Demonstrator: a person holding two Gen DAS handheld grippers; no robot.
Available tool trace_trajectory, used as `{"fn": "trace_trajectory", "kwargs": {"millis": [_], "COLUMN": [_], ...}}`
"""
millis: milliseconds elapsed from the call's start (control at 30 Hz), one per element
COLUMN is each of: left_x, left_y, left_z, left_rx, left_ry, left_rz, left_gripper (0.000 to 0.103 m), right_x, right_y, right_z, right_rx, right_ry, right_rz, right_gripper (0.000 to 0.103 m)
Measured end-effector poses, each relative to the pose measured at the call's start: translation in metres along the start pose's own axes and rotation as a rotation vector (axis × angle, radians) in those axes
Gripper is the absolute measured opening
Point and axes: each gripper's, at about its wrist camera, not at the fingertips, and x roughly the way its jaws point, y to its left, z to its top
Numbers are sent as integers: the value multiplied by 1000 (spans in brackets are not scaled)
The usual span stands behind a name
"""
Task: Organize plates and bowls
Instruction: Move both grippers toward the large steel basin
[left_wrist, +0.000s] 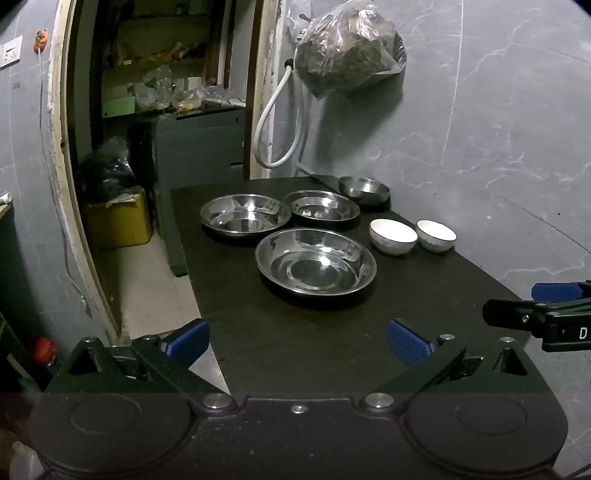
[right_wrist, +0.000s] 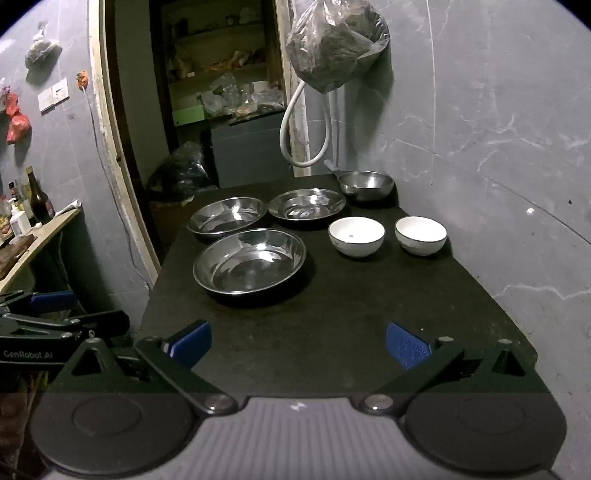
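Observation:
On the black table (left_wrist: 295, 343) lie three steel plates: a near one (left_wrist: 316, 263) (right_wrist: 249, 261), a far left one (left_wrist: 245, 215) (right_wrist: 227, 215) and a far middle one (left_wrist: 320, 207) (right_wrist: 306, 204). A small steel bowl (left_wrist: 364, 188) (right_wrist: 365, 183) stands at the back by the wall. Two white bowls (left_wrist: 393, 236) (left_wrist: 436, 235) sit side by side to the right, also seen in the right wrist view (right_wrist: 356, 235) (right_wrist: 421, 234). My left gripper (left_wrist: 297, 343) and my right gripper (right_wrist: 297, 341) both hover over the table's near end, open and empty, well short of the dishes.
A grey marbled wall runs along the table's right side. A plastic bag (left_wrist: 347, 48) and a white hose (left_wrist: 277, 122) hang on the wall above the back edge. An open doorway with cluttered shelves (left_wrist: 166, 92) lies left of the table. A side shelf with bottles (right_wrist: 29, 218) stands at the far left.

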Motion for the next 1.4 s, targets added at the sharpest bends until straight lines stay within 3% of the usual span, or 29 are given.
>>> {"fn": "trace_trajectory", "kwargs": {"millis": [1167,1400], "left_x": [20,27], "left_y": [-8,-4], "left_z": [7,10], "left_rx": [8,-29], "left_ry": [44,65], "left_rz": [-22,-14], "left_gripper": [102,102], "right_x": [9,7], "right_y": [-11,-8], "right_z": [3,1], "right_rx": [5,2], "right_ry": [23,40], "right_rz": [-24,-25], "right_gripper": [103,103]}}
